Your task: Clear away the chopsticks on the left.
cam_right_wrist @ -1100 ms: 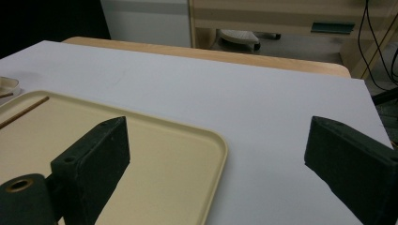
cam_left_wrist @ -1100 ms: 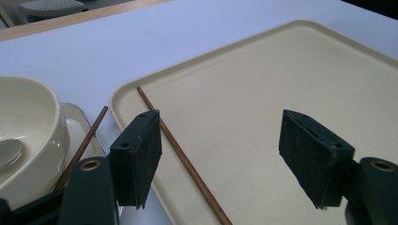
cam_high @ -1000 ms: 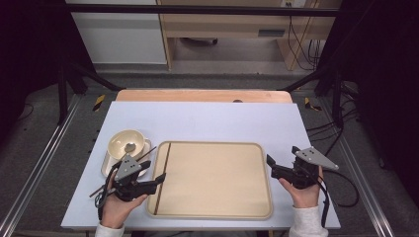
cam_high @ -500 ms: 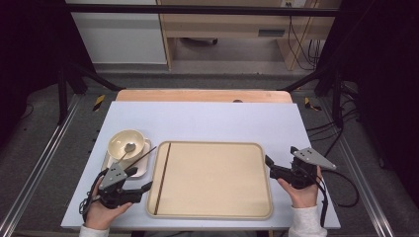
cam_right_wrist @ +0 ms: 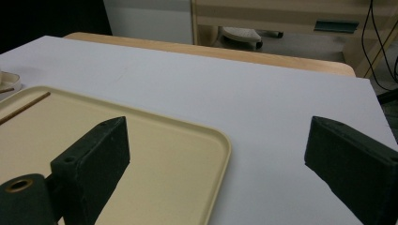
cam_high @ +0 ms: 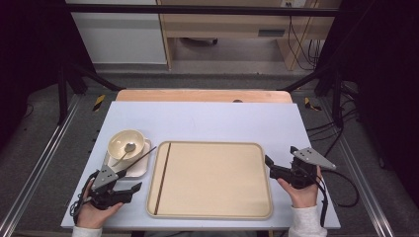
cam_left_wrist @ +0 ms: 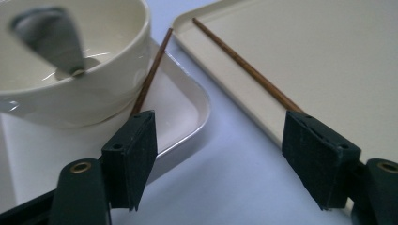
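A beige tray (cam_high: 212, 182) lies at the table's middle, and a brown chopstick (cam_high: 162, 177) rests along its left side. To its left a cream bowl (cam_high: 126, 142) with a spoon (cam_high: 128, 148) stands on a small square plate (cam_high: 138, 167). A second chopstick (cam_high: 143, 153) leans across that plate. My left gripper (cam_high: 134, 190) is low by the plate's near corner, open and holding nothing. Its view shows the bowl (cam_left_wrist: 94, 70), both chopsticks (cam_left_wrist: 150, 75) (cam_left_wrist: 244, 68) and bare table between the left gripper's (cam_left_wrist: 225, 159) jaws. My right gripper (cam_high: 269, 165) (cam_right_wrist: 220, 164) stands open at the tray's right edge.
The white tabletop (cam_high: 207, 118) stretches behind the tray to a wooden strip (cam_high: 202, 95) at the far edge. Black frame legs (cam_high: 74, 74) and cables (cam_high: 341, 128) stand off the table at both sides. In the right gripper view the tray's far right corner (cam_right_wrist: 220, 140) sits under the jaws.
My left gripper has drawn back leftward from the tray's left edge and sunk toward the table's near corner. The right gripper, tray, bowl and chopsticks have stayed put.
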The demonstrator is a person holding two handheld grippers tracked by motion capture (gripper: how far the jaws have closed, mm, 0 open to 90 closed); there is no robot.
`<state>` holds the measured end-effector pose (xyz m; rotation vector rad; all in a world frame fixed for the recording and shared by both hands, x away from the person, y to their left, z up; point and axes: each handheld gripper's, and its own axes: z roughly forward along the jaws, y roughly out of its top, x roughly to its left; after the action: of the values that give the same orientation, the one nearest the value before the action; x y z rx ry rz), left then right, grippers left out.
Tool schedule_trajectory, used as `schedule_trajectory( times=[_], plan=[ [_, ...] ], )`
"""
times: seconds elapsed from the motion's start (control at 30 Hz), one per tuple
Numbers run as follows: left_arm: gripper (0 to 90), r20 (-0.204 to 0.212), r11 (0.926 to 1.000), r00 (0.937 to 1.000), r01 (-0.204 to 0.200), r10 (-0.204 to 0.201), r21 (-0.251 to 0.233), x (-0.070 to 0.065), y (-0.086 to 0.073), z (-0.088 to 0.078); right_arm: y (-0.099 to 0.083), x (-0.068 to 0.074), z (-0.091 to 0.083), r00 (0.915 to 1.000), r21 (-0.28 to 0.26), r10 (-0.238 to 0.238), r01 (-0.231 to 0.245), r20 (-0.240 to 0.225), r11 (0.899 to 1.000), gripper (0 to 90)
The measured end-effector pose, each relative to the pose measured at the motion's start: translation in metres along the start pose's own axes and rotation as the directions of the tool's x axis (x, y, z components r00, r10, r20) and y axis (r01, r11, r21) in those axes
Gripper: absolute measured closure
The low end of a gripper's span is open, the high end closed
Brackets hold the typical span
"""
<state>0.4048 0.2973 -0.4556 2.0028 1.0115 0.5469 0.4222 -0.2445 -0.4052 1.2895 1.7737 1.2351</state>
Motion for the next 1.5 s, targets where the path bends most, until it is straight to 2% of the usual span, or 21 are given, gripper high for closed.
schedule_trajectory(
  times=[0.03, 0.1, 0.23, 0.5, 0.67, 0.73, 1.1, 1.27, 1.33, 1.5],
  plan=[
    [27.6, -0.012, 1.0000, 0.9999, 0.006, -0.006, 0.000, 0.005, -0.001, -0.002, 0.000, 0.000, 0.001, 1.0000, 0.002, -0.004, 0.004, 0.000, 1.000, 7.4],
    [28.2, -0.027, 1.0000, 0.9996, 0.006, -0.006, 0.004, 0.010, -0.001, -0.003, 0.000, 0.001, 0.001, 1.0000, 0.006, -0.006, 0.006, 0.001, 1.000, 7.3],
    [30.5, -0.053, 0.9995, 0.9982, 0.030, -0.030, 0.004, 0.019, -0.003, -0.003, -0.001, 0.001, 0.002, 1.0000, 0.006, -0.006, 0.006, -0.001, 1.000, 7.4],
    [38.9, -0.084, 0.9983, 0.9950, 0.056, -0.054, 0.019, 0.034, 0.000, 0.006, -0.001, 0.002, 0.003, 1.0000, 0.011, -0.007, 0.007, -0.003, 1.000, 7.4],
    [44.4, -0.093, 0.9978, 0.9940, 0.059, -0.056, 0.031, 0.042, 0.002, 0.011, -0.001, 0.001, 0.003, 1.0000, 0.009, -0.006, 0.006, 0.000, 1.000, 7.4],
    [50.5, -0.094, 0.9971, 0.9939, 0.062, -0.058, 0.043, 0.044, 0.001, 0.012, -0.001, 0.001, 0.003, 1.0000, 0.009, -0.007, 0.007, 0.001, 1.000, 7.4],
    [65.3, -0.089, 0.9940, 0.9952, 0.048, -0.040, 0.098, 0.048, -0.002, 0.021, -0.002, 0.002, 0.005, 0.9999, 0.019, -0.010, 0.010, -0.001, 1.000, 7.3],
    [69.9, -0.076, 0.9935, 0.9957, 0.061, -0.054, 0.096, 0.049, -0.003, 0.022, -0.002, 0.002, 0.005, 0.9999, 0.018, -0.010, 0.010, -0.001, 1.000, 7.4],
    [75.3, -0.067, 0.9931, 0.9960, 0.066, -0.060, 0.097, 0.049, -0.003, 0.022, -0.002, 0.002, 0.005, 0.9999, 0.019, -0.012, 0.012, 0.001, 1.000, 7.3],
    [78.1, -0.053, 0.9934, 0.9972, 0.057, -0.052, 0.099, 0.049, -0.003, 0.020, -0.002, 0.002, 0.005, 0.9999, 0.017, -0.010, 0.010, 0.000, 1.000, 7.3]
  ],
)
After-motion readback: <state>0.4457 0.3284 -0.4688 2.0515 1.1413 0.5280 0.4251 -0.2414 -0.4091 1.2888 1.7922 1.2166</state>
